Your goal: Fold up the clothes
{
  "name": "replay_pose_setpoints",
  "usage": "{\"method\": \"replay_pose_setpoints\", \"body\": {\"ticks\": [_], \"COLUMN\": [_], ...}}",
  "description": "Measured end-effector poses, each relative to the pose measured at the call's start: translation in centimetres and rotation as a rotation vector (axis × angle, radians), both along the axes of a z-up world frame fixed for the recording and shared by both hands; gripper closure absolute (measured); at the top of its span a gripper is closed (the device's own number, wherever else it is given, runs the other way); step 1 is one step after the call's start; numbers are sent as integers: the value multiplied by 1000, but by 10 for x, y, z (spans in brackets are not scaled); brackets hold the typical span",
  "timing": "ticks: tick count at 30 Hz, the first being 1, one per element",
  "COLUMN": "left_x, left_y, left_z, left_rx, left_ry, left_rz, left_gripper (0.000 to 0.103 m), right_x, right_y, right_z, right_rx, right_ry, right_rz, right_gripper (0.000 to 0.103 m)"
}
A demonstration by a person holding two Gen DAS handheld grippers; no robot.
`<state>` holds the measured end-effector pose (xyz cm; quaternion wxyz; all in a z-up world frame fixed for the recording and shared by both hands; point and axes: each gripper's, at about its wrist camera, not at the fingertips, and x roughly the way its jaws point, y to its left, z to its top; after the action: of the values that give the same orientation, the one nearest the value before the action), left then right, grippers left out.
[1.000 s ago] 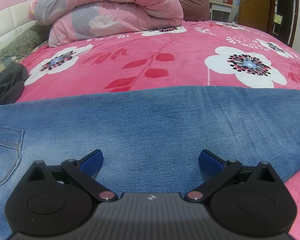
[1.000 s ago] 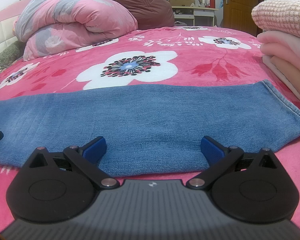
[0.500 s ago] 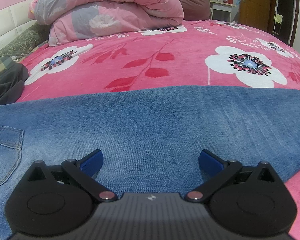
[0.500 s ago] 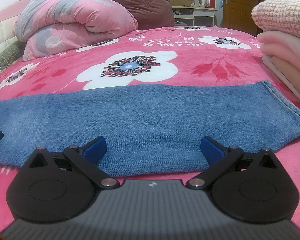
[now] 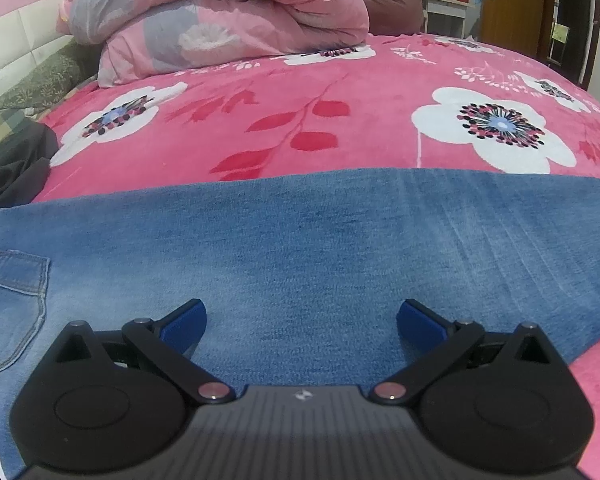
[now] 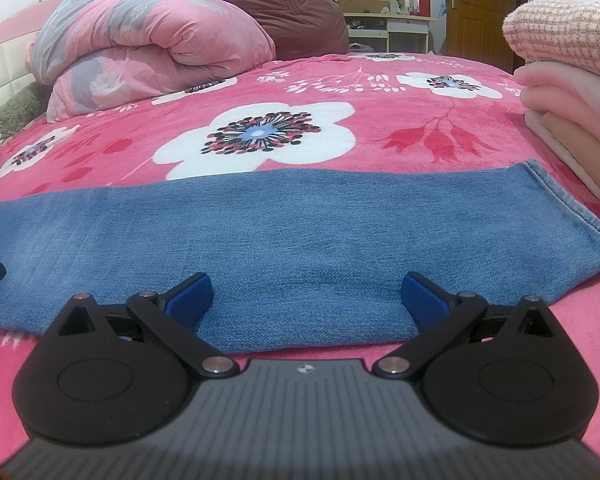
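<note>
Setting: domestic bedroom. Evidence: bed with pink floral bedspread (image 6: 300, 92); rolled pink-and-grey quilt (image 6: 148, 48) at the head end; padded white headboard (image 5: 16, 48); brown padded jacket (image 6: 268, 4) heaped behind the quilt; small white desk (image 6: 388, 24) cluttered with bottles and a red flask; wooden door (image 6: 480, 12); stack of folded knitwear (image 6: 572, 80) at the bed's right edge.

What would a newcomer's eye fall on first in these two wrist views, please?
First, the blue jeans laid flat across the near edge of the bed, on the bright pink flowered blanket. Both tongs, left and right, hang open just over the denim, gripping nothing. Behind, a rolled pink quilt lies at the head of the bed, and folded clothes are stacked at the right.
</note>
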<state>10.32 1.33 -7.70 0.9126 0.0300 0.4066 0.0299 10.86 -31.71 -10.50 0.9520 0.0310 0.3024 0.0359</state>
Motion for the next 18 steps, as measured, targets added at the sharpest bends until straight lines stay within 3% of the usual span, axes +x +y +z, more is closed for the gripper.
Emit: {"method": "replay_pose_setpoints", "body": {"ticks": [18], "left_x": [-1], "left_y": [-5], "left_z": [0], "left_rx": [22], "left_ry": [4], "left_rz": [50], "left_gripper": [0], "right_x": [0], "right_y": [-1], "right_z": [0], "right_rx": [3], "right_ry": [-1], "right_rz": [-1], "right_gripper": [1]}}
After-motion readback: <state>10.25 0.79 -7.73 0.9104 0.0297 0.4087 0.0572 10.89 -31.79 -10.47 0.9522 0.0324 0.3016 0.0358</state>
